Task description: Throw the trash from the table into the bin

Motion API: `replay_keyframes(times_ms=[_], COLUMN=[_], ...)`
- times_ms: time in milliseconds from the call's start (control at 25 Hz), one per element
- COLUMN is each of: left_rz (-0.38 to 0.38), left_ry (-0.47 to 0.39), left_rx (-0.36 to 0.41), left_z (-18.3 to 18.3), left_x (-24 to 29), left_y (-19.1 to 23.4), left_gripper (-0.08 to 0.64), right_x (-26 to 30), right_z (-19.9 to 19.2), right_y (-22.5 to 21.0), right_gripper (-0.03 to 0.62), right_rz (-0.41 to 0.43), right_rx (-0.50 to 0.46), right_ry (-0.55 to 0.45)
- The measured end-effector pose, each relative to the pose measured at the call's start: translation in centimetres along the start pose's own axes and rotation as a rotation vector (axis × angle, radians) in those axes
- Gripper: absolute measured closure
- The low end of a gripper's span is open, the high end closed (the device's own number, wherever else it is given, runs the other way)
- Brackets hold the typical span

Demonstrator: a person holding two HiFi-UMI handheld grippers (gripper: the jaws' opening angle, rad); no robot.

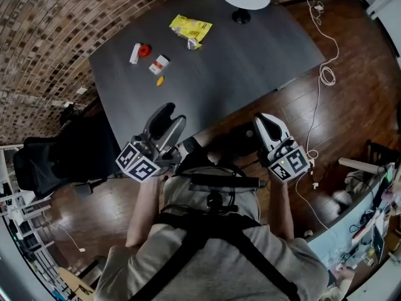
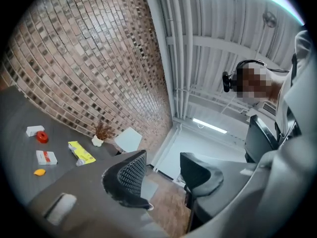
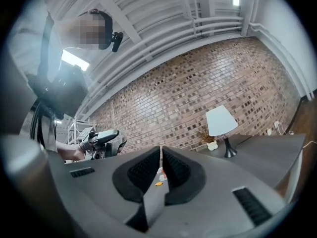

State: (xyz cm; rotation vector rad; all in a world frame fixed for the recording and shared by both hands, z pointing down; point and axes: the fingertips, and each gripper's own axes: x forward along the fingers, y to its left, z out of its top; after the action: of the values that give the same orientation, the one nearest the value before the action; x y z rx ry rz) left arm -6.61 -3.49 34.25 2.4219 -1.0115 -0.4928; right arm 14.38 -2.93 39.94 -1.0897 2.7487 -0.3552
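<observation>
The trash lies on the far side of the dark table: a yellow wrapper, a small white-and-red box, a red cap and an orange bit. The left gripper has its jaws apart and empty. The right gripper has its jaws pressed together and empty. Both are well apart from the trash.

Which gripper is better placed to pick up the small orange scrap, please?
Left. The left gripper, jaws apart and empty, is nearly in line with the orange scrap; the right gripper is shut and off to the side.
</observation>
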Motion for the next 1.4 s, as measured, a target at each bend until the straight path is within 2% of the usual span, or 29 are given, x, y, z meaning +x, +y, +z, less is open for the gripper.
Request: replay_keyframes(times_ms=[480, 920, 1120, 1200, 1400], left_rz=[0.076, 0.11, 0.102, 0.104, 0.145], left_ry=[-0.086, -0.09, -0.092, -0.084, -0.079], left_rx=[-0.037, -0.014, -0.011, 0.001, -0.006], left_z=[4.7, 6.9, 7.8, 8.0, 8.0], left_x=[-5.0, -9.3, -10.6, -11.3, -13.1], left_y=[8.3, 14.6, 16.6, 17.2, 18.4], left_gripper=[0.337, 0.337, 0.336, 0.337, 0.337], right_x=[10.3, 18.7, 21.4, 22.2, 23.5], right_z=[0.0, -2.4, -4.5, -5.8, -9.4], right_y=[5.7, 10.2, 11.1, 11.0, 9.6], right_gripper=[0.579, 0.578, 0.578, 0.54, 0.537], right_rz=[0.086, 0.13, 0.117, 0.097, 0.061], right_rx=[-0.049, -0.089, -0.105, -0.101, -0.137], right_ry=[0.094, 0.208, 0.281, 0.315, 0.439])
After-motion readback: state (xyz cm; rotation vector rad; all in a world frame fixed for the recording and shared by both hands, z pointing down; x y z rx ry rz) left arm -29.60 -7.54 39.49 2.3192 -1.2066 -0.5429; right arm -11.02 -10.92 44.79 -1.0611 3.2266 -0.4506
